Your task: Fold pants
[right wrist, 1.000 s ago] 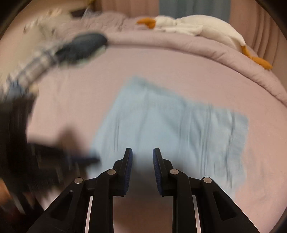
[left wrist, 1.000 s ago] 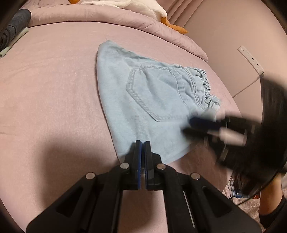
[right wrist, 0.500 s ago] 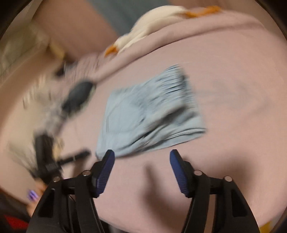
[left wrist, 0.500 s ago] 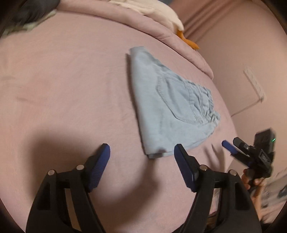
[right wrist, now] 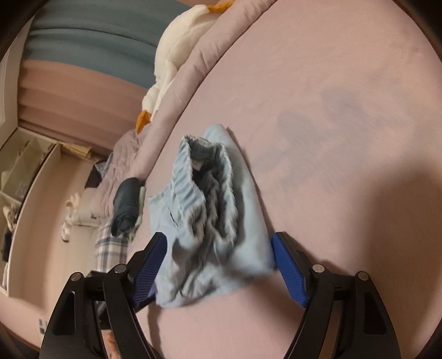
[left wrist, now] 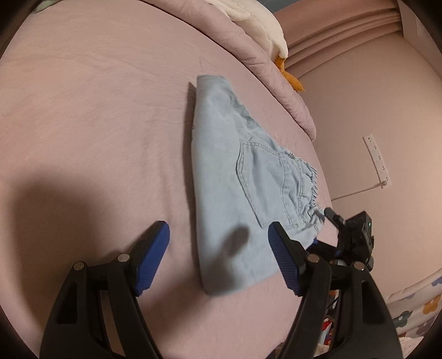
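Note:
Light blue denim pants (left wrist: 237,187) lie folded on the pink bed (left wrist: 96,116), back pocket up and ruffled waistband toward the bed's right edge. My left gripper (left wrist: 218,234) is open and empty, its jaws wide apart just above the near folded edge. My right gripper (right wrist: 218,243) is also open and empty, its jaws spread on either side of the waistband end of the pants (right wrist: 210,210). The right gripper (left wrist: 350,234) shows in the left wrist view at the bed's right edge, by the waistband.
A rolled pink duvet (left wrist: 248,47) and a white goose plush (left wrist: 259,19) lie along the far side of the bed. A dark folded garment (right wrist: 125,204) sits on a plaid cloth at the bed's far end. A power strip (left wrist: 377,160) hangs on the wall.
Both grippers went from shut or nearly shut to wide open. The left let go of the pants' edge and drew back. The right swung round to the waistband end.

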Demonstrator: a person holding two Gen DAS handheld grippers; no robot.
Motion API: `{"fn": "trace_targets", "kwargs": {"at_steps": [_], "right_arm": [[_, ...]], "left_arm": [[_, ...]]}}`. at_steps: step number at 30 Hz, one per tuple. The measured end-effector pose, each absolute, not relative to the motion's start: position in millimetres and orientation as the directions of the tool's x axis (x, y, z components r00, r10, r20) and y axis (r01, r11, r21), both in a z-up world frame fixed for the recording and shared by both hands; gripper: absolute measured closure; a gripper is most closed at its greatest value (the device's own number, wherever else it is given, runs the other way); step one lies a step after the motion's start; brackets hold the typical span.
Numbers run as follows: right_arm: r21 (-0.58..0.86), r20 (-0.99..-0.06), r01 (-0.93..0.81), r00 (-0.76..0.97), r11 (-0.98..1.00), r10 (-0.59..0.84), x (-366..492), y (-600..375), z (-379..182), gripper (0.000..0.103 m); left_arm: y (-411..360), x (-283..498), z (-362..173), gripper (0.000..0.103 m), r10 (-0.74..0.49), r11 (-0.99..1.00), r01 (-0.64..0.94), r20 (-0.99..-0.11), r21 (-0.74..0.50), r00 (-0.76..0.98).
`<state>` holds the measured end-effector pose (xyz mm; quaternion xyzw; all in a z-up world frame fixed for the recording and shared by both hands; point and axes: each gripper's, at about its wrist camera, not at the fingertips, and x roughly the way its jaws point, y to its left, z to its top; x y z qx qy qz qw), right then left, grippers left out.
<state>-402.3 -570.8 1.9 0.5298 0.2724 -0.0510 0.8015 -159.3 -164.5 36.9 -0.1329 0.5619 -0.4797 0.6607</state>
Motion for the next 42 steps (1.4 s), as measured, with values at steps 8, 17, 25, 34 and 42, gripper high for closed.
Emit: {"fn": "trace_targets", "kwargs": {"at_steps": [8,17,25,34,42], "right_arm": [[0.775,-0.548,0.348,0.786,0.528,0.285,-378,-579,4,0.024],[0.721,-0.586,0.32,0.754,0.614,0.296,-349,-576,7,0.024],[0.695,-0.6,0.315,0.75,0.647,0.279,-339,-574,7,0.033],[0.617,-0.651,0.35,0.731,0.705,0.206,-338,-561,17,0.052],[0.517,-0.674,0.375,0.733,0.769,0.096,-342,-540,39,0.06]], "left_arm": [[-199,-153,35,0.03,-0.773,0.47,0.547,-0.622,-0.693,-0.123],[-226,-149,35,0.03,-0.746,0.461,0.619,-0.655,-0.636,-0.118],[-236,-150,36,0.046,-0.715,0.476,0.669,-0.694,-0.57,-0.082],[-238,-148,35,0.069,-0.676,0.542,0.665,-0.737,-0.514,-0.018],[-240,-156,43,0.081,-0.653,0.573,0.679,-0.757,-0.46,0.038]]}}
